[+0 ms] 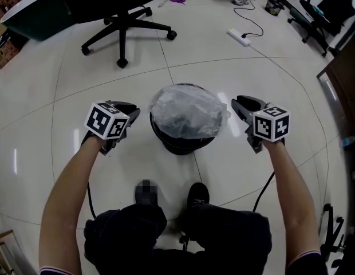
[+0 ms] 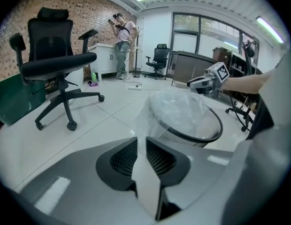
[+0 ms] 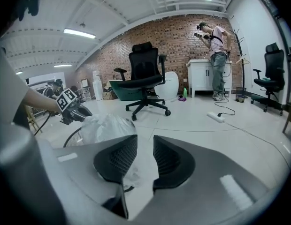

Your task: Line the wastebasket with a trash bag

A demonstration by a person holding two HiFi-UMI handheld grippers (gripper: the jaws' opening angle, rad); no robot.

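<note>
Head view looks down on a black mesh wastebasket point(image 1: 183, 145) standing on the white tiled floor point(image 1: 63, 153), just beyond the person's feet. A clear trash bag point(image 1: 188, 112) sits in it, its film puffed up in a dome over the opening. The left tool point(image 1: 130, 112) hangs just left of the basket and the right tool point(image 1: 239, 104) just right of it, both above the floor and pointing inward at the bag.

Left gripper view shows that tool's jaws only narrowly apart, with a fold of film in line with the slit; whether the pads touch it I cannot tell. Right gripper view shows its jaws wider apart, with a crumpled wisp of film low in the gap, not pinched.

A black office chair point(image 1: 123, 22) stands far left, and a power strip point(image 1: 239, 36) lies far right.
</note>
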